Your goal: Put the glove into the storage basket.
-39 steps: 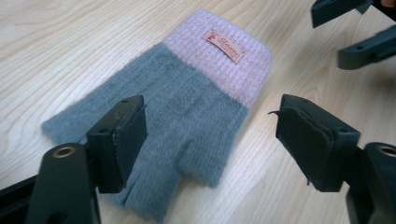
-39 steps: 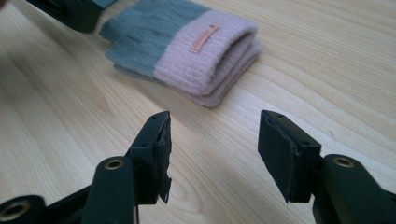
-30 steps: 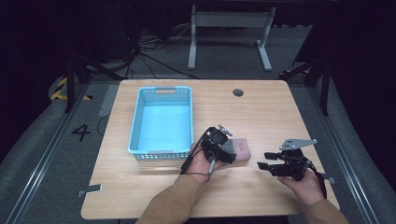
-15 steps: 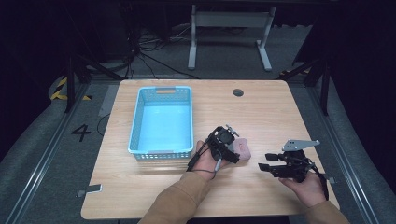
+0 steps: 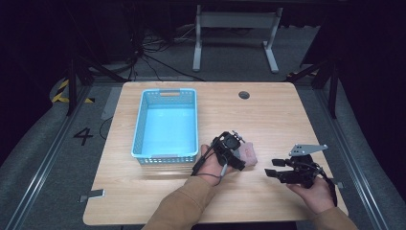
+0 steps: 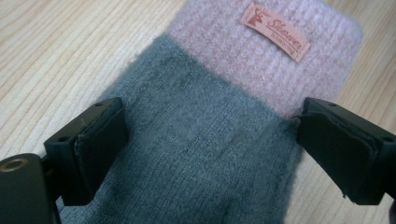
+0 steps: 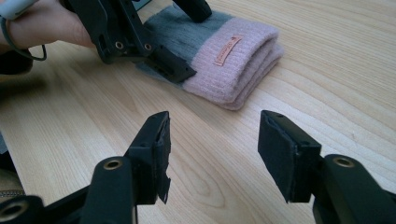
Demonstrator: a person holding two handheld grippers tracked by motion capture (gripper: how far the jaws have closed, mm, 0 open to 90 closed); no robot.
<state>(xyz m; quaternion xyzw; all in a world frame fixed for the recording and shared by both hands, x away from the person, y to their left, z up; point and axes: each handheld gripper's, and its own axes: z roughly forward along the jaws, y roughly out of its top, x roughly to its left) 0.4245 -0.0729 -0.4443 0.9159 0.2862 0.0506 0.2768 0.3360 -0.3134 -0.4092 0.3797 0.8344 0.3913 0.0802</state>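
**Two jaws straddle the glove, and the grip is yet to come**

Two black jaws of the left gripper [image 6: 205,140] stand wide apart, one at each edge of the knitted glove [image 6: 210,135], and in the left gripper view neither has bitten in. The glove lies flat on the wooden table [image 5: 277,120], grey body towards the gripper, pink cuff with its small label [image 6: 275,30] away from it. From the high view it sits just right of the blue basket [image 5: 165,124], near the table's front edge.

Over on the right, the right gripper [image 7: 212,154] hangs open too, holding nothing, aimed across bare wood at the folded pink cuff.

Now the judgement call: this looks like the pinch-and-lift, likely headed for the basket. To do it well, the left gripper should press down so the pads reach under the knit's edges, then close squarely across the grey part, gathering both layers. Soft wool bunches and slips, so a firm, centred bite matters, and lifting straight up should spare the cuff from dragging.
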